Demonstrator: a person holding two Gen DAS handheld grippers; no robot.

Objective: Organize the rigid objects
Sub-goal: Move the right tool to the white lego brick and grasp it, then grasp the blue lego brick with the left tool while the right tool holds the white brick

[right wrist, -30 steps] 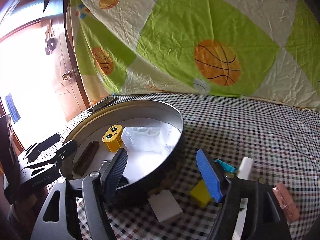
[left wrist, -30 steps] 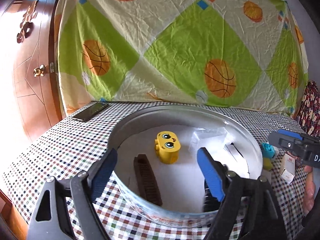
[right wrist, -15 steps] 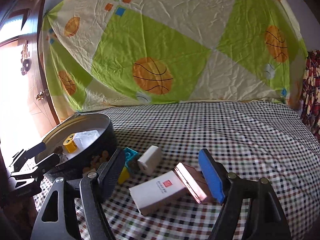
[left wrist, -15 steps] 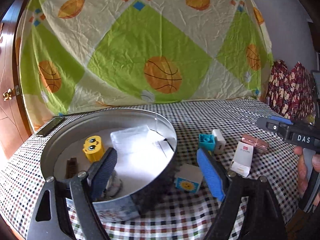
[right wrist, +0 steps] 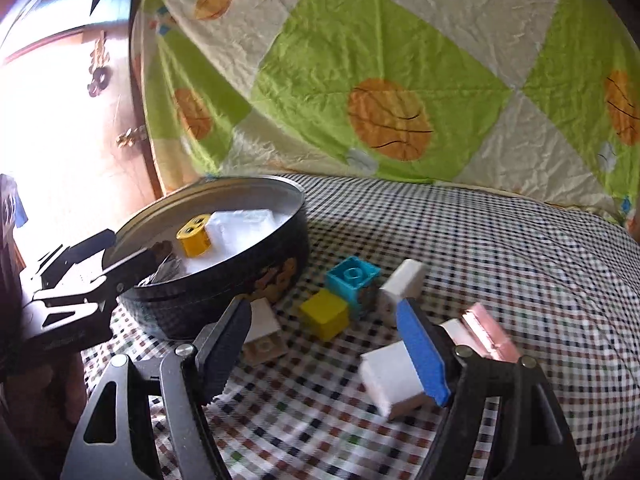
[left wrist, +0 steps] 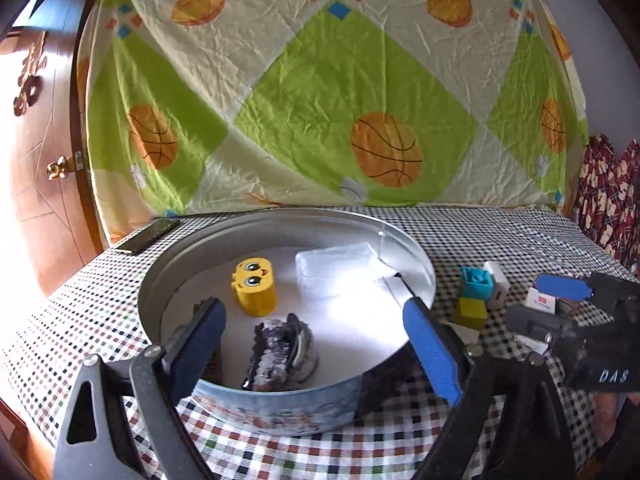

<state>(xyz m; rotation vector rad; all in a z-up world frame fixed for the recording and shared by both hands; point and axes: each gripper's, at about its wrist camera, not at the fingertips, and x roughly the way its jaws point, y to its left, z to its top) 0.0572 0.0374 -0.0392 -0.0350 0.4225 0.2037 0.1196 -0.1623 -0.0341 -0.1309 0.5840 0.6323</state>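
Note:
A round metal tin (left wrist: 224, 240) (right wrist: 248, 280) stands on the checked tablecloth. It holds a yellow face block (left wrist: 254, 286) (right wrist: 194, 236), a clear plastic box (left wrist: 336, 270), a grey crumpled lump (left wrist: 280, 354) and a brown comb, mostly hidden. My left gripper (left wrist: 316, 344) is open and empty over the tin's near rim. My right gripper (right wrist: 324, 344) is open and empty above loose pieces: a teal block (right wrist: 352, 278) (left wrist: 476, 282), a yellow cube (right wrist: 326, 312) (left wrist: 472, 312), a white block (right wrist: 262, 334), a white plug (right wrist: 402, 284), a white carton (right wrist: 394, 378) and a pink case (right wrist: 486, 330).
A dark phone (left wrist: 146, 236) lies at the table's back left corner. A basketball-print sheet (left wrist: 320, 100) hangs behind the table. A wooden door (left wrist: 36, 160) is at the left. Patterned fabric (left wrist: 608, 200) is at the far right.
The left gripper has swung back left over the tin. The right gripper has swung left from the carton and pink case toward the blocks beside the tin. Both stay open.

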